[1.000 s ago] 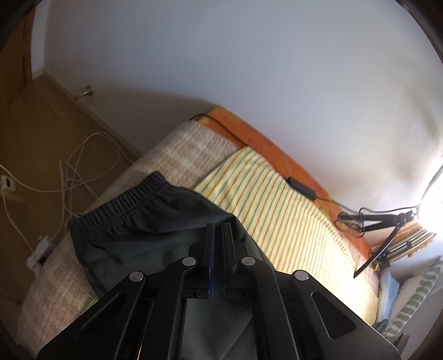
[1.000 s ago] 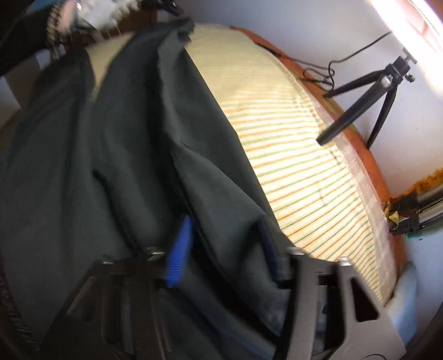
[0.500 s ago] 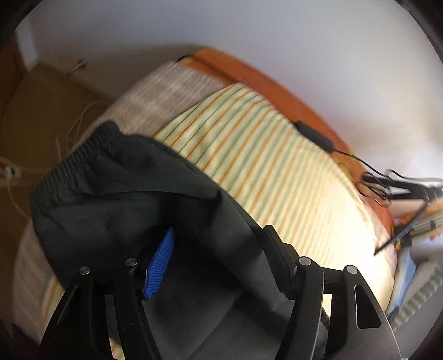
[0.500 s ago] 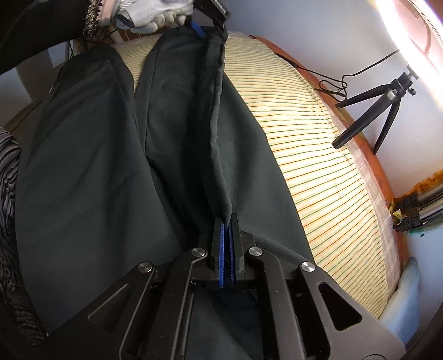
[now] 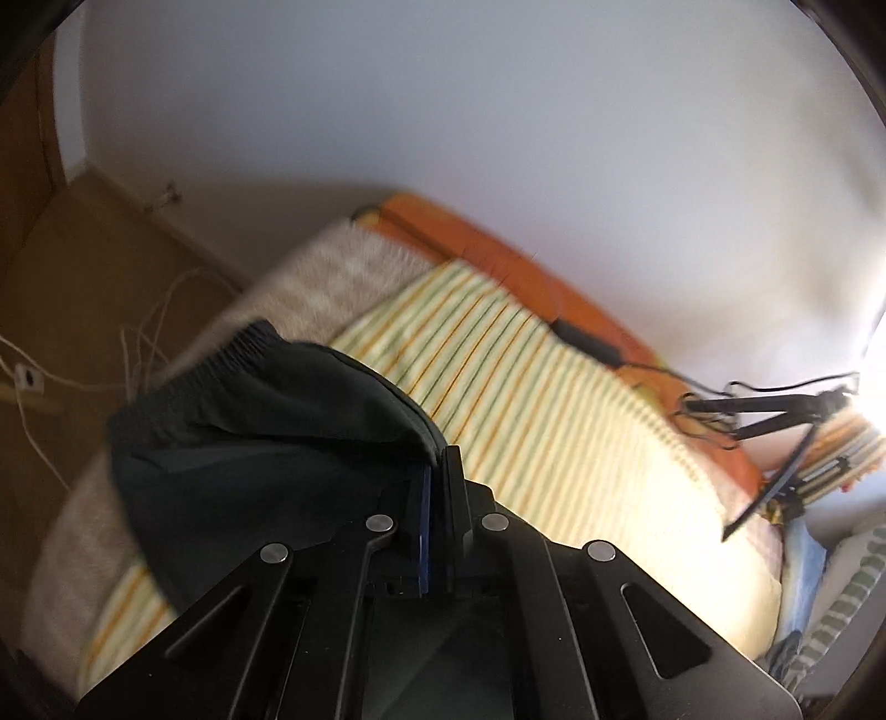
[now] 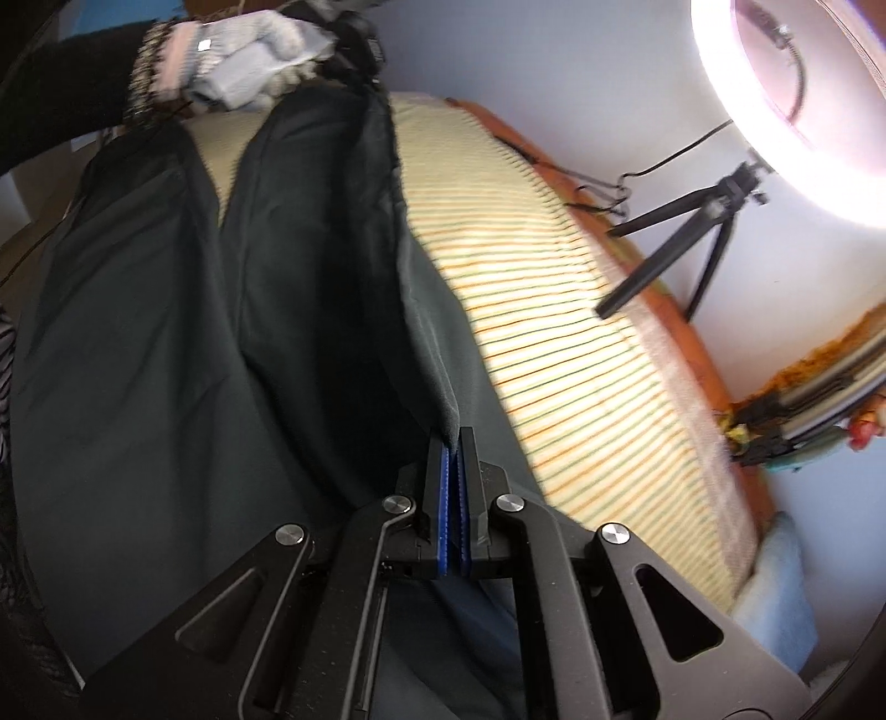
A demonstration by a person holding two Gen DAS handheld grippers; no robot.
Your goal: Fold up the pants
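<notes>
Dark grey pants (image 6: pixel 166 332) lie lengthwise on a striped bed sheet (image 6: pixel 554 304). My right gripper (image 6: pixel 449 437) is shut on a raised fold of the pants' right edge. Across the bed, a gloved hand (image 6: pixel 243 61) holds my left gripper (image 6: pixel 354 39) at the far end of the same fold. In the left wrist view the left gripper (image 5: pixel 437 459) has its jaws closing, with the pads pressing on the pants (image 5: pixel 249 443) just below the elastic waistband (image 5: pixel 221 360). The fabric is pulled up into a ridge between both grippers.
A black tripod (image 6: pixel 664 260) stands on the bed's far side under a bright ring light (image 6: pixel 803 83). An orange mattress edge (image 5: pixel 498 260) runs along the wall. White cables (image 5: pixel 138 343) lie on the floor beside the bed. Bare striped sheet (image 5: pixel 554 415) stretches right of the pants.
The left gripper opened over the pants near the waistband, then shut on the fabric edge. The right gripper went from open to shut on the fold and lifted it.
</notes>
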